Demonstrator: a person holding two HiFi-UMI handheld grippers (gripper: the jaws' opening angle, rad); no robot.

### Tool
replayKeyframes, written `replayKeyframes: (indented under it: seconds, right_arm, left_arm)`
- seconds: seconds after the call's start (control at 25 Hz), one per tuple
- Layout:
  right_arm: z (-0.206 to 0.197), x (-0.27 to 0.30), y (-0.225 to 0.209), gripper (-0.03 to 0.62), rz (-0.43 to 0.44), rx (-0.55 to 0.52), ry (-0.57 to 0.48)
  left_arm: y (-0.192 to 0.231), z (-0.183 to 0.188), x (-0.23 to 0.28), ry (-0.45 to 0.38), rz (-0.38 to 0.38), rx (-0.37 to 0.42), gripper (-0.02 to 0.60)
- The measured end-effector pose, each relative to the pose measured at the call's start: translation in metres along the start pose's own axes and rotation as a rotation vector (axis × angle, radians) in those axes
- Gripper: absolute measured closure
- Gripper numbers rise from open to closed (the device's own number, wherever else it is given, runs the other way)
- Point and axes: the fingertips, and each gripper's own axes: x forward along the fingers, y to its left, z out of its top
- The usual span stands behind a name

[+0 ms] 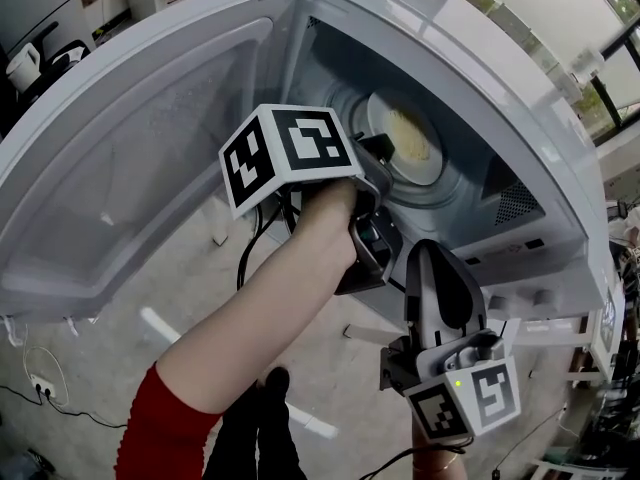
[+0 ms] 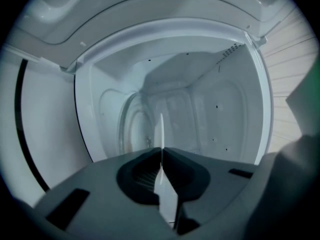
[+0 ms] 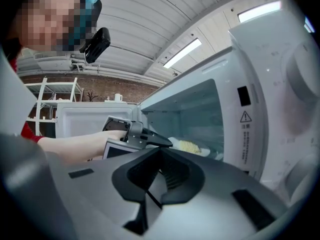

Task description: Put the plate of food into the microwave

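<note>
From the head view, the microwave (image 1: 480,68) is standing with its door (image 1: 130,148) swung wide to the left. The plate (image 1: 385,103) is sitting deep inside the cavity with a heap of yellow food (image 1: 412,136) on it. The left gripper (image 1: 380,148) is reaching in through the opening, its tips right at the near rim of the plate, and the hand (image 1: 335,208) is wrapped around it just behind the marker cube (image 1: 290,153). The right gripper (image 1: 430,253) is hanging outside, below the opening and well apart from the plate.

In the left gripper view, the left gripper (image 2: 161,151) is clamping down on the plate (image 2: 161,129), which shows edge-on as a thin white blade running straight between the jaws. The walls of the cavity are wrapping around it, and the round turntable (image 2: 131,129) is showing just beside the plate; I can't tell whether the two are touching.

In the right gripper view, the right gripper (image 3: 160,156) is pressing its jaws together with nothing between them. Beyond it, the left gripper (image 3: 167,143) is poking into the open microwave (image 3: 260,94), with the hand (image 3: 85,144) behind it. The plate (image 3: 205,151) and its yellow food (image 3: 189,146) are lying inside, and the door (image 3: 85,116) is standing open at the left.
</note>
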Motion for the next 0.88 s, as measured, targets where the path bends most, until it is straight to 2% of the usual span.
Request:
replayKeyframes:
  seconds: [0.12, 0.32, 0.76, 0.88]
  right_arm:
    - [0.001, 0.002, -0.001, 0.579, 0.000, -0.004, 0.001]
    - [0.003, 0.003, -0.004, 0.579, -0.005, -0.015, 0.009]
    - [0.006, 0.009, -0.011, 0.579, -0.014, -0.043, 0.024]
    - [0.008, 0.012, -0.009, 0.579, -0.011, -0.046, 0.024]
  left_arm:
    - [0.001, 0.002, 0.002, 0.007, 0.022, 0.033, 0.561]
    - [0.003, 0.004, 0.006, 0.039, 0.092, 0.136, 0.563]
    - [0.004, 0.005, 0.009, 0.083, 0.205, 0.445, 0.545]
    - [0.004, 0.006, 0.008, 0.092, 0.225, 0.503, 0.541]
